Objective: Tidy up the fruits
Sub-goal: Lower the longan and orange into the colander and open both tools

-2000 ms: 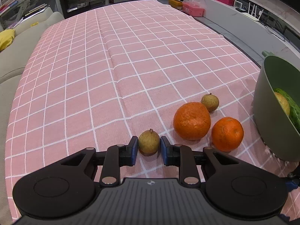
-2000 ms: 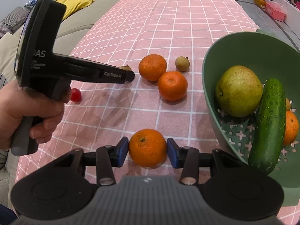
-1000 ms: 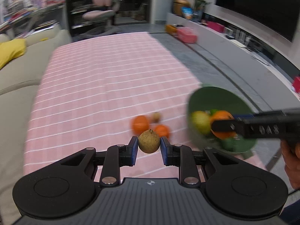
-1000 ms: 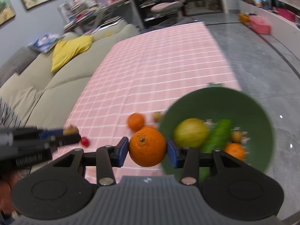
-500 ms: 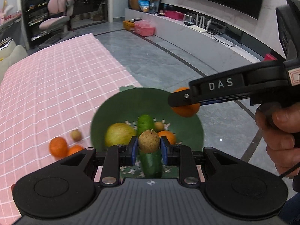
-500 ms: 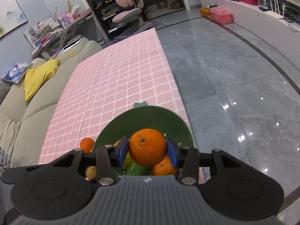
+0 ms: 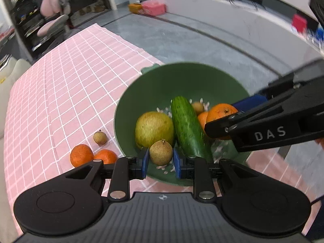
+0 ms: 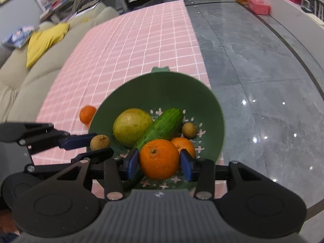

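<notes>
1. Above the round green perforated plastic bowl (image 7: 162, 81), near its left rim: a small brown round longan (image 7: 161, 152), pinched between the blue pads of the left gripper (image 7: 161, 161), jaws closed on its two sides.
2. Above the same bowl, toward its near-right part: a large round orange (image 8: 159, 159), clamped between the blue pads of the right gripper (image 8: 160, 165), jaws shut against it.
3. Directly below both held fruits: bowl interior, so the coming release probably turns on a straight drop, with neither gripper needing sideways travel.
4. Inside the bowl: a yellow-green round pear (image 8: 131, 127) on the left, a long dark-green bumpy cucumber (image 8: 162, 125) lying diagonally across the middle, a second small brown longan (image 8: 189, 130) and a smaller orange (image 8: 185, 144) to the right.
5. Long axis of the cucumber running under the right gripper's orange; likely to land on it and roll.
6. Left of the bowl, on the pink white-checked tablecloth (image 7: 60, 81): two loose oranges (image 7: 81, 155) touching each other and one more longan (image 7: 99, 137) just beside them, not yet collected.
7. Nearer to those leftovers: the left gripper.
</notes>
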Tool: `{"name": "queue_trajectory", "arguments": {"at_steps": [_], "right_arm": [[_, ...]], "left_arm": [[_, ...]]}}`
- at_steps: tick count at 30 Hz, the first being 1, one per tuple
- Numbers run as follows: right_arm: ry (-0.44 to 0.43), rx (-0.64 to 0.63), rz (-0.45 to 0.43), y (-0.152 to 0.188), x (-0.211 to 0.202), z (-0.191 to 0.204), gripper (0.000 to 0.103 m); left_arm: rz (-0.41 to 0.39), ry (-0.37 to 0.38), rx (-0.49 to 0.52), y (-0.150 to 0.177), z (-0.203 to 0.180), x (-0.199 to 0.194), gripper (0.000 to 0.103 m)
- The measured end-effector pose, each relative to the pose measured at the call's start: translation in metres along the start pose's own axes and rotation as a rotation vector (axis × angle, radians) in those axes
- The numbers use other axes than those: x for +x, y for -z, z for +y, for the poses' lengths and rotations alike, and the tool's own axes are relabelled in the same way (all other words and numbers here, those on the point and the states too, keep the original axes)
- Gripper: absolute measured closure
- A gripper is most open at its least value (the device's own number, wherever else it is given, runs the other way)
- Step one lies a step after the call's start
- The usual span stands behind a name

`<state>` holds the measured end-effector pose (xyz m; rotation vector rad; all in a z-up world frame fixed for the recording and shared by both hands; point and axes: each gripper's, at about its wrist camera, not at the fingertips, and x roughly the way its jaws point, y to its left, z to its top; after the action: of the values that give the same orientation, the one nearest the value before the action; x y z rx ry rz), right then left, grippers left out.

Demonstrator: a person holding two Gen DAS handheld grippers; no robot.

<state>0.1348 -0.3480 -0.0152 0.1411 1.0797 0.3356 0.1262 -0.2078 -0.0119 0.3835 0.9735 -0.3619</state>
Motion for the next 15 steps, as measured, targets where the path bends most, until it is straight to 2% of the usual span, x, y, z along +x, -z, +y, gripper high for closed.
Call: {"name": "queue_trajectory", "arguments": {"at_steps": [3,15], "right_arm": [[0.023,-0.045,0.018,0.000,0.006,0.007,0.061],[0.048,-0.078,0.069,0.005,0.018,0.007,0.061]], "left_arm": [[0.028,-0.008,0.039,-0.001,-0.004,0.007,0.075],[0.066,0.027,0.022,0.001,-0.011,0.019,0.071]]}}
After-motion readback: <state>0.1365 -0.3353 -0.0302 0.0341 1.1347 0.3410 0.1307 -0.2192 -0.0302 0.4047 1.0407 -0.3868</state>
